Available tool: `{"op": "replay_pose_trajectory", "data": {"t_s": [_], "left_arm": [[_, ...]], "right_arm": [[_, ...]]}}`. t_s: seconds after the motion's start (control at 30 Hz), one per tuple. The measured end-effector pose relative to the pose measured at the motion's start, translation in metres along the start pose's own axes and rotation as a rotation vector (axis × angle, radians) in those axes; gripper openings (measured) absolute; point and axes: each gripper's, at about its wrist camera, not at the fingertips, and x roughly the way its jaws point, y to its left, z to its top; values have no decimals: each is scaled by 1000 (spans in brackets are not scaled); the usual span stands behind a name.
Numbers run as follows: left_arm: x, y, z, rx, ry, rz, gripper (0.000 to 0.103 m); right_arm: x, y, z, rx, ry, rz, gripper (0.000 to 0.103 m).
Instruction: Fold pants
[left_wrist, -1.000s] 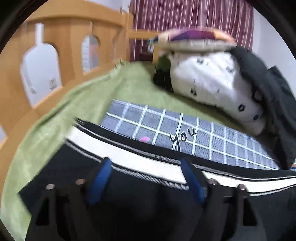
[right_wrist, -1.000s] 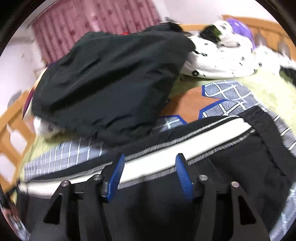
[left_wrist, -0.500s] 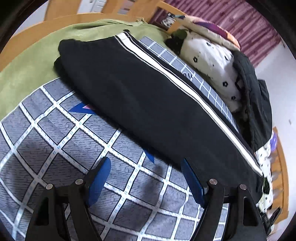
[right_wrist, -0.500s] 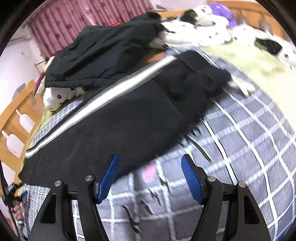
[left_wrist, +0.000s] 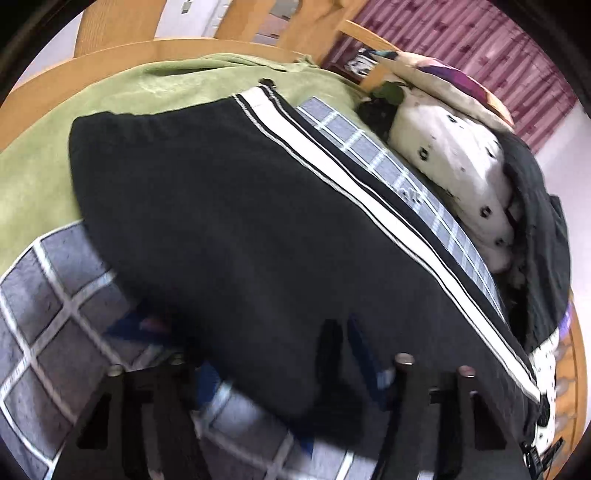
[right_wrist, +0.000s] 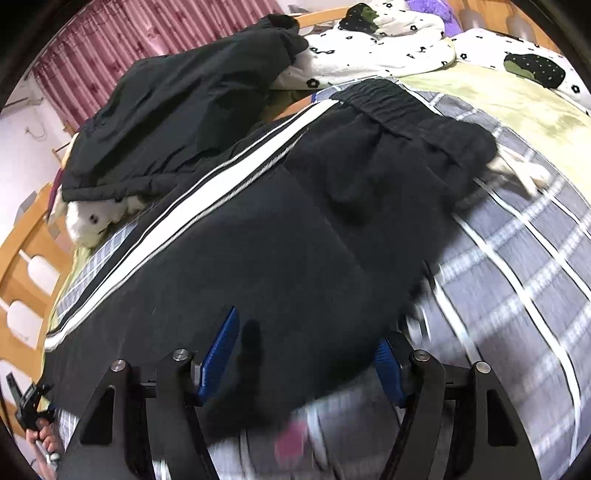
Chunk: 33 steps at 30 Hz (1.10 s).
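Observation:
Black pants (left_wrist: 221, 221) with a white side stripe (left_wrist: 369, 206) lie stretched across the grey checked sheet (left_wrist: 55, 295). In the right wrist view the pants (right_wrist: 295, 240) show their elastic waistband (right_wrist: 406, 110) and a white drawstring (right_wrist: 517, 173) at the far right. My left gripper (left_wrist: 284, 365) is low over the near edge of the pants. Its jaws are closing with the fabric edge between them, and a gap still shows. My right gripper (right_wrist: 304, 362) sits over the near edge too, jaws closing a little, with black cloth between the blue pads (right_wrist: 221, 350).
A black jacket (right_wrist: 184, 110) and a white spotted quilt (left_wrist: 450, 155) are heaped behind the pants. A green blanket (left_wrist: 37, 166) covers the bed inside a wooden frame (left_wrist: 110, 59). Maroon curtains (left_wrist: 480, 48) hang behind. A hand (right_wrist: 40, 435) shows at the lower left edge.
Both grippers drew back from the white stripe, passed over the checked sheet, then dropped onto the pants' near edge. The left jaws have narrowed.

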Motion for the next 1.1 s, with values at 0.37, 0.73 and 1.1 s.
{"op": "replay_pose_trajectory", "data": {"t_s": [0.37,0.73,1.1], "left_arm": [[-66,-29,33,22,-68,-116,9],[-117,7,-105,337,66,32,12],[-135,18,-121,356,35,121,76]], "right_arm": [[-46,3,65,149,-107,87,12],[-152,-72,-33,-31,-22,2,14],[-162,-126,-86,130,-67,39,72]]}}
